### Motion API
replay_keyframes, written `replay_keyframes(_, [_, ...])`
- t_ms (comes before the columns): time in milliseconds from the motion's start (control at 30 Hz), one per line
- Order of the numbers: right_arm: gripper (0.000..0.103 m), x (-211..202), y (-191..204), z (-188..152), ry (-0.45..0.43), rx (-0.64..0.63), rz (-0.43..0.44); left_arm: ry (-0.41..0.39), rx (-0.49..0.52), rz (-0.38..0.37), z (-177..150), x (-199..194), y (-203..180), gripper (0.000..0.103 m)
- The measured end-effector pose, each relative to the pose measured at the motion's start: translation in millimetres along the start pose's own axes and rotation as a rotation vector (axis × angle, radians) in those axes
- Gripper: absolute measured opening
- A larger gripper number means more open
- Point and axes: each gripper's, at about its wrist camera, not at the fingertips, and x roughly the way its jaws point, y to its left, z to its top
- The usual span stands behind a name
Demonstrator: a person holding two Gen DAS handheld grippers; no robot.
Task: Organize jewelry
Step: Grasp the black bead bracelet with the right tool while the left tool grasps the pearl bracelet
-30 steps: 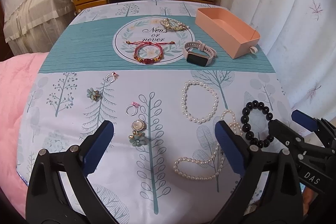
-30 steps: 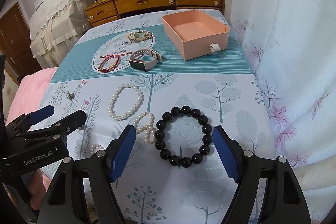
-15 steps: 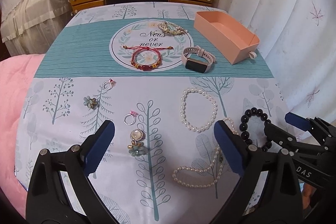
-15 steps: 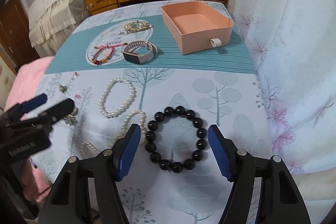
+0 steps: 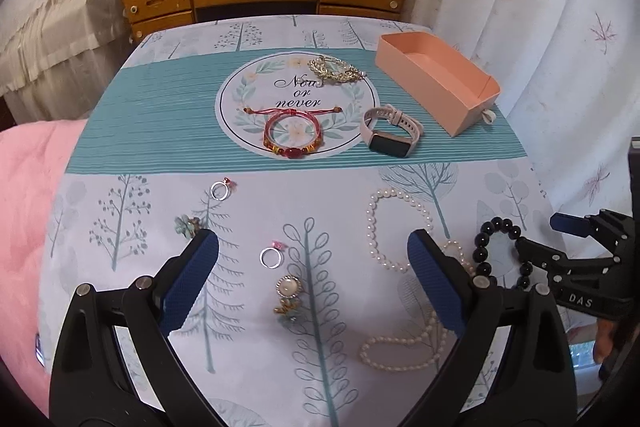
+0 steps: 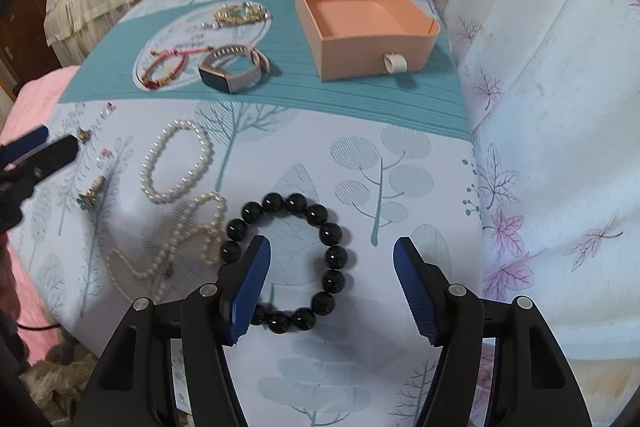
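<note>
Low over the near edge of the tablecloth [image 6: 400, 131], the right gripper [image 6: 332, 267] hangs with its blue pads spread wide and nothing between them, straddling the black bead bracelet [image 6: 292, 263], whose near-left beads slip behind the left pad. That bracelet looks heavy for its size, hard glossy beads on a stretchy cord, likely to roll and slide, so my call is to pinch across one side of the loop, a bead or two deep, not the whole ring. Off to the side, the left gripper [image 5: 312, 287] is parted too and empty, poised above a small ring [image 5: 270, 258] and a pearl-faced brooch [image 5: 289, 297]. Further out lies the pearl strand [image 6: 176, 251], touching the black beads, then the smartwatch [image 6: 234, 75] and the empty pink box [image 6: 368, 23] at the far side. The right view is motion-smeared at left, so the tiny pieces there are hard to make out.
</note>
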Motion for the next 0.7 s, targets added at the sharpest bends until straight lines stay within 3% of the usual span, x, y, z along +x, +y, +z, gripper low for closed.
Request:
replay_keyframes(133, [0.066,9,-4,0,0.027,0.0,0.0,0.051,-0.004,-0.047,5,7,9,0.095])
replay_keyframes(300, [0.066,18,-13,2,0.053,0.002,0.0,0.101,-0.004,-0.05,6,16,20,0.095])
replay_keyframes(700, [0.046,44,-14,9,0.115,-0.033,0.023,0.131,0.054,-0.025,11,16,51,0.095])
